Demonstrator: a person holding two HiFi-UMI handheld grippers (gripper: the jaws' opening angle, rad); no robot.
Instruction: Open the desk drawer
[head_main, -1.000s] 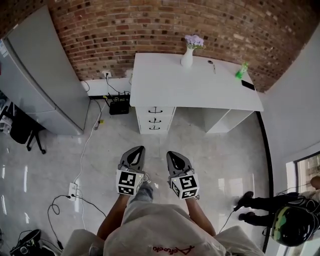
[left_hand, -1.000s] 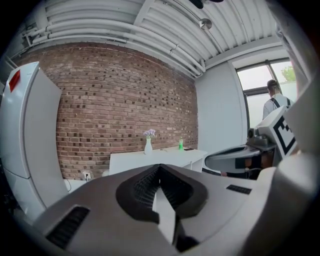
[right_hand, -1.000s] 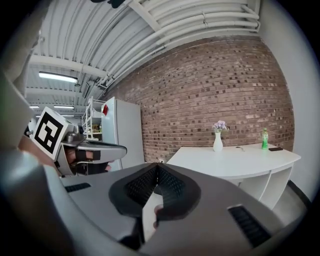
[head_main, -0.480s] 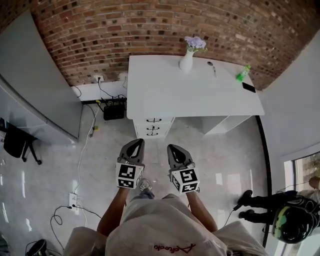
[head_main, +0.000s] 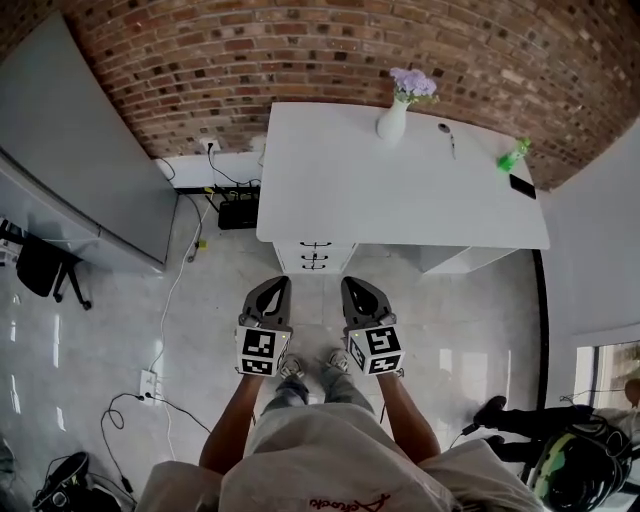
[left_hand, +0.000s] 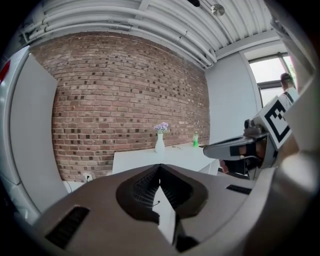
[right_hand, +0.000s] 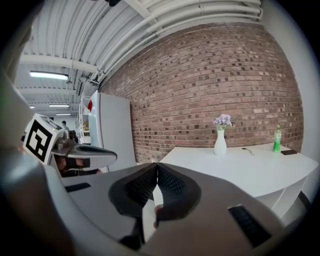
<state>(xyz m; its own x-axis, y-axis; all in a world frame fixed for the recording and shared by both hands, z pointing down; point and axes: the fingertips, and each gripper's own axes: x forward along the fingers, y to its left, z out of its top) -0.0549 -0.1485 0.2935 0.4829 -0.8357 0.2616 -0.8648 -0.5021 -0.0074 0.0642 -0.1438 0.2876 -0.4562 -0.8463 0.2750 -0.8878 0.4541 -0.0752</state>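
One white desk (head_main: 380, 190), brick wall (head_main: 300, 60), pale floor (head_main: 470, 320)

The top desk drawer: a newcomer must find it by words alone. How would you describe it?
Against the brick wall stands a white desk. Under its left end in the head view sits a stack of three white drawers with dark handles. The top drawer lies directly beneath the desktop, above the other two.
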